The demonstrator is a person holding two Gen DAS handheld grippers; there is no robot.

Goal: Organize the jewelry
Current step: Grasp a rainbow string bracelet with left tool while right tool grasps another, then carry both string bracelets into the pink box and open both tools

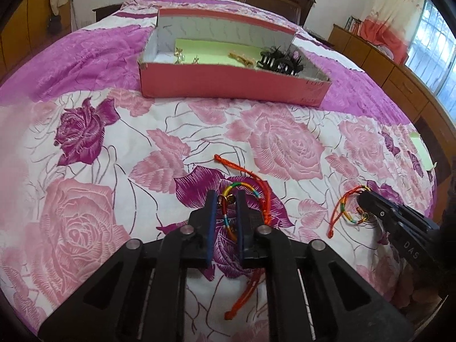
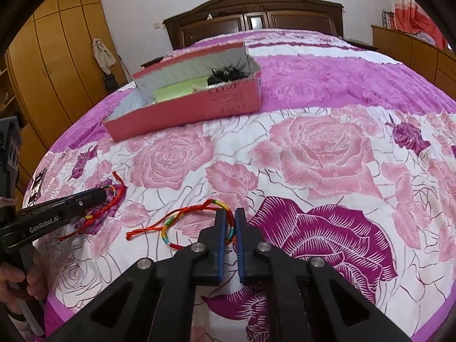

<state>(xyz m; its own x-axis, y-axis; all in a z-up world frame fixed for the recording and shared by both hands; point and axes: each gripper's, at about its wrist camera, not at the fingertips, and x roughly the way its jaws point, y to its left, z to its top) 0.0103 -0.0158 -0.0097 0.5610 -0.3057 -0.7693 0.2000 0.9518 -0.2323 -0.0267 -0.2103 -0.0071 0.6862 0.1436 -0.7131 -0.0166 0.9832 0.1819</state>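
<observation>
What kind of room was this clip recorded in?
A bedroom, almost certainly: the work surface is a bed with a pink-and-purple rose-print bedspread, a dark carved wooden headboard stands at its far end, and tall orange-brown wooden wardrobes line the wall.

Landmark: open box (image 1: pixel 228 85) on the bed (image 1: pixel 85 148), short of the headboard (image 2: pixel 256 11). In the box, a card (image 1: pixel 211 52) on its floor, small trinkets (image 1: pixel 179 55) at its left end, a feathered hair comb (image 1: pixel 280 61) at its right end. Nearer than the box, on the bedspread, two cord bracelets: left bracelet (image 1: pixel 242 196) between the left gripper (image 1: pixel 226 202) fingers, right bracelet (image 2: pixel 199 222) between the right gripper (image 2: pixel 231 219) fingers. Far left of the box, wardrobes (image 2: pixel 57 57).
</observation>
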